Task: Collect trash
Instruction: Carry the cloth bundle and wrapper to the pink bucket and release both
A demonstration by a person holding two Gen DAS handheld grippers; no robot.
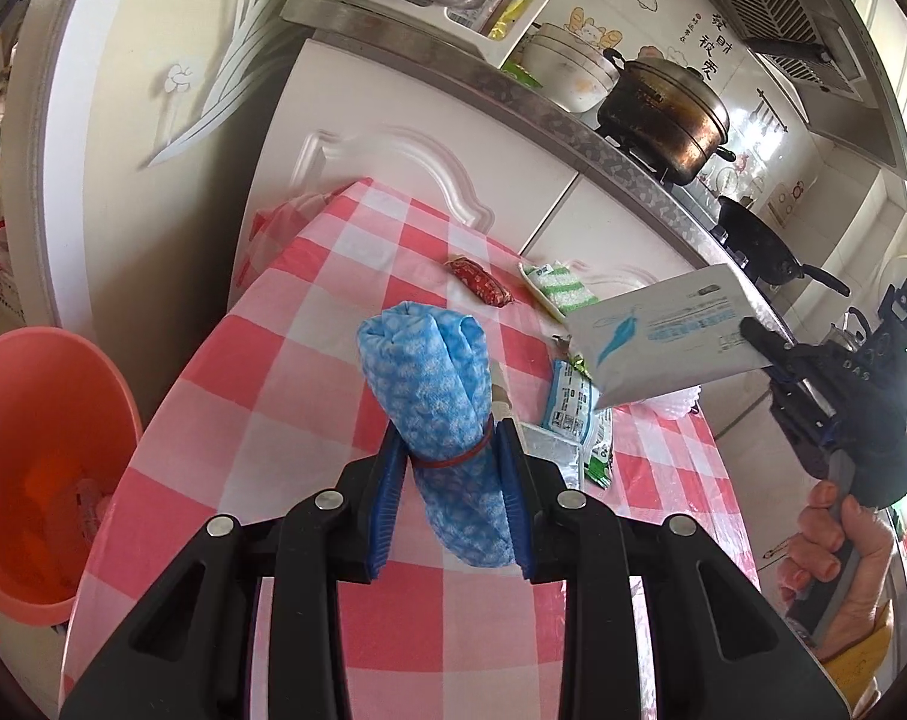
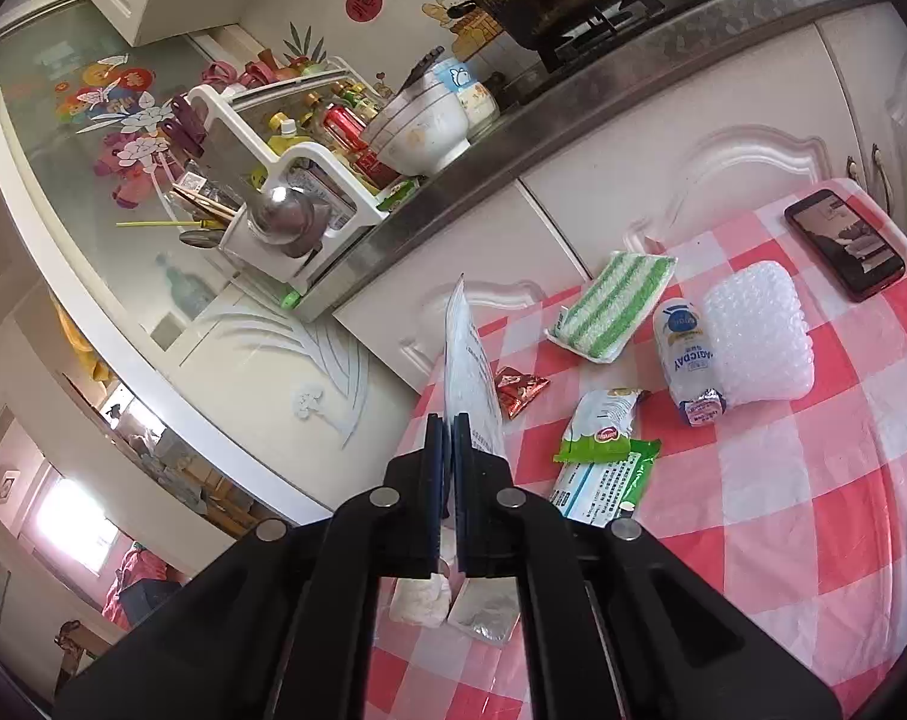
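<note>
Item: white flat packet [image 1: 663,339] with blue print, held clear of the red-checked table [image 1: 261,396] by the right gripper [image 2: 450,420], whose jaws are clamped tight on its lower edge. In the right wrist view the packet stands edge-on, its long axis running up and away from the fingers. Item: blue rolled cloth [image 1: 435,396] bound with a red rubber band, pinched between the pads of the left gripper [image 1: 453,450], long axis in line with the fingers. Receptacle: pink bucket [image 1: 39,462], off the table's left edge and below table level, with some orange and pale contents already inside. Governing relation: the bucket lies to the left of the left gripper and well apart from the right one, so the left hand is judged the nearer, and the packet would have to cross the whole table to reach it. Remaining on the table: red wrapper [image 2: 516,389], green-striped sponge [image 2: 612,306], green-and-white packet [image 2: 603,456], small bottle [image 2: 687,363], bubble wrap [image 2: 756,339], phone [image 2: 843,246]. View notes: only the left wrist view shows the bucket and the packet's broad printed face; only the right wrist view shows the phone, bottle and bubble wrap in full.
</note>
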